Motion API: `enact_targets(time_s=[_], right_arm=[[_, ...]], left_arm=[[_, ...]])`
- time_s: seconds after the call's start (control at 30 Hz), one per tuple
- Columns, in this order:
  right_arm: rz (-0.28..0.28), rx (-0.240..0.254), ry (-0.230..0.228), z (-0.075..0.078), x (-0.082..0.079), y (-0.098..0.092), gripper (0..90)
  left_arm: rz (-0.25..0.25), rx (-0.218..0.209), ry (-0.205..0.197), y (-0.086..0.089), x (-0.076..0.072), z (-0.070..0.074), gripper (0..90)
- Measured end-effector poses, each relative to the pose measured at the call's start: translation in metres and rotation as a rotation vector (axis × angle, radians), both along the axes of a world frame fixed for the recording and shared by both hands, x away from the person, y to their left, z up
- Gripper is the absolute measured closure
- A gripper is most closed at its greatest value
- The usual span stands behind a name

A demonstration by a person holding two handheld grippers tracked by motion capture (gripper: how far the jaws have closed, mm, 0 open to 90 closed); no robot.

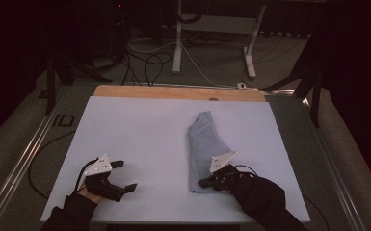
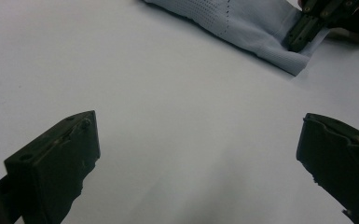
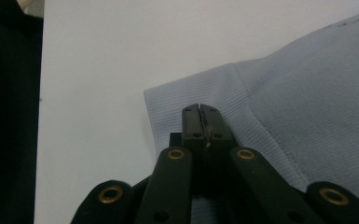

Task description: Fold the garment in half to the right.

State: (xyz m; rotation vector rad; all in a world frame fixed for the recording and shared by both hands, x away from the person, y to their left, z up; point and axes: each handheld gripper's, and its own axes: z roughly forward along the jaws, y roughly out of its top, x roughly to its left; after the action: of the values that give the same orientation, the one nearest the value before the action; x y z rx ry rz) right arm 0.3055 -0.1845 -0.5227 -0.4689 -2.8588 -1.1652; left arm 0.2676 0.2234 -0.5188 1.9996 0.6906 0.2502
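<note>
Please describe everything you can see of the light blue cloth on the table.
The light blue cloth is a folded garment of thin knit fabric. It has a ribbed hem band at the near end and a patch of small holes further up. It lies flat in a long, narrow shape, running from the near edge toward the far side, on the right half of the white table. The right gripper is shut over its near corner; whether fabric is pinched between the tips is unclear.
</note>
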Motion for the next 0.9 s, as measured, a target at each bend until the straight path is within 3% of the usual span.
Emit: enact_targets(time_s=[0.13, 0.43, 0.53, 0.6, 0.63, 0.67, 0.7, 0.73, 0.8, 0.9], right_arm=[[-0.016, 0.045, 0.004, 0.008, 0.001, 0.000, 90.0], [-0.084, 0.077, -0.062, 0.029, 0.006, -0.010, 85.4], [-0.113, 0.085, -0.074, 0.033, 0.010, -0.013, 75.5], [-0.124, 0.100, -0.081, 0.036, 0.011, -0.016, 64.3], [-0.124, 0.100, -0.081, 0.036, 0.011, -0.016, 64.3], [-0.147, 0.109, -0.092, 0.040, 0.012, -0.017, 53.1], [-0.152, 0.118, -0.090, 0.041, 0.013, -0.019, 47.6], [-0.152, 0.118, -0.090, 0.041, 0.013, -0.019, 47.6], [-0.176, 0.125, -0.099, 0.045, 0.016, -0.022, 30.8], [-0.198, 0.139, -0.087, 0.049, 0.017, -0.025, 16.6]], left_arm=[[0.001, -0.003, 0.003, 0.001, 0.000, 0.000, 0.7], [0.004, -0.006, -0.003, 0.002, 0.000, 0.001, 0.7], [0.005, -0.006, -0.005, 0.002, -0.001, 0.002, 0.7], [0.004, -0.004, -0.006, 0.002, 0.000, 0.002, 0.7], [0.004, -0.004, -0.006, 0.002, 0.000, 0.002, 0.7], [0.008, -0.010, -0.004, 0.002, 0.000, 0.002, 0.7], [0.007, -0.007, -0.004, 0.002, 0.000, 0.002, 0.7], [0.007, -0.007, -0.004, 0.002, 0.000, 0.002, 0.7], [0.005, -0.007, -0.003, 0.002, 0.000, 0.002, 0.7], [0.005, -0.006, -0.004, 0.003, -0.001, 0.002, 0.7]])
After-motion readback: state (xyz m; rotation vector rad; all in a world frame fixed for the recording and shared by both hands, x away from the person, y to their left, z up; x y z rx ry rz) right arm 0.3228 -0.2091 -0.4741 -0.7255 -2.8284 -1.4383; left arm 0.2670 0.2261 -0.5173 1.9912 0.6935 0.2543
